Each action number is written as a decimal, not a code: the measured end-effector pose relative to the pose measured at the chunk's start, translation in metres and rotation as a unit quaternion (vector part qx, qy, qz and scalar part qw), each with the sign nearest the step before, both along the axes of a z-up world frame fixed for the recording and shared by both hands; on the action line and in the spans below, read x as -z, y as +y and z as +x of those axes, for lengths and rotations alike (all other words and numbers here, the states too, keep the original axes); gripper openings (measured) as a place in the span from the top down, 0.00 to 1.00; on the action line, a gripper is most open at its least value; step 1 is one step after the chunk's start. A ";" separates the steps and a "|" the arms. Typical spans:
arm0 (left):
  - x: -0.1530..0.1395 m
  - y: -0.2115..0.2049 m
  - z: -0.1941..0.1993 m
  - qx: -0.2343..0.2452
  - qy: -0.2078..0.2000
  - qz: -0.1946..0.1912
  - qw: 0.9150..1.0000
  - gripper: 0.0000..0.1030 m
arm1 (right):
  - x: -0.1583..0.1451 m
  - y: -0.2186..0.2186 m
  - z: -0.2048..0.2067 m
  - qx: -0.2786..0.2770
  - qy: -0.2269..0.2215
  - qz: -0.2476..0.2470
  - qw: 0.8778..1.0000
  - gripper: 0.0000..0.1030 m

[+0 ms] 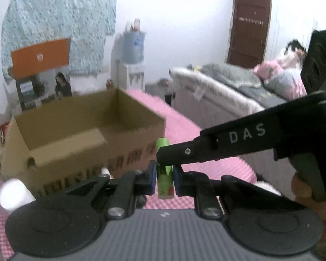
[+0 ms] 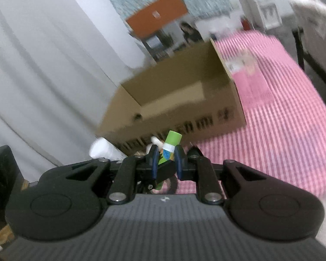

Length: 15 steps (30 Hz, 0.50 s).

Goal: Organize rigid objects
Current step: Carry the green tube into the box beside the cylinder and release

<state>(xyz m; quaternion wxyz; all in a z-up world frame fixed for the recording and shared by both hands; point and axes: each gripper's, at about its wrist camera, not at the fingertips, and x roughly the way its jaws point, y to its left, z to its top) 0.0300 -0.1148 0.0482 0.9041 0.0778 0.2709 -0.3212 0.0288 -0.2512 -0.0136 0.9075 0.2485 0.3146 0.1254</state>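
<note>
A: While the left gripper (image 1: 164, 179) pinches the green tube (image 1: 164, 174) low on its body, the tube stands upright above the pink checked cloth (image 1: 206, 167), just in front of the cardboard box (image 1: 93, 143).

B: And the right gripper (image 2: 165, 163)?

A: Its fingers are pressed on the same tube, higher up. Both grippers sit on it; neither is nearer. The box's open top lies ahead, to the left.

B: So the hand-off looks the likely hinge.
</note>
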 end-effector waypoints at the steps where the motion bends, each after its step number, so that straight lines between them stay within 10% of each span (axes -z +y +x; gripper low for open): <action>1: -0.006 0.001 -0.001 -0.003 -0.006 -0.003 1.000 0.84 | -0.008 0.001 0.000 -0.002 -0.009 -0.002 1.000 0.85; 15: -0.081 0.032 0.022 -0.068 -0.044 -0.013 0.997 0.84 | -0.092 0.034 0.049 -0.072 -0.091 -0.019 0.993 0.85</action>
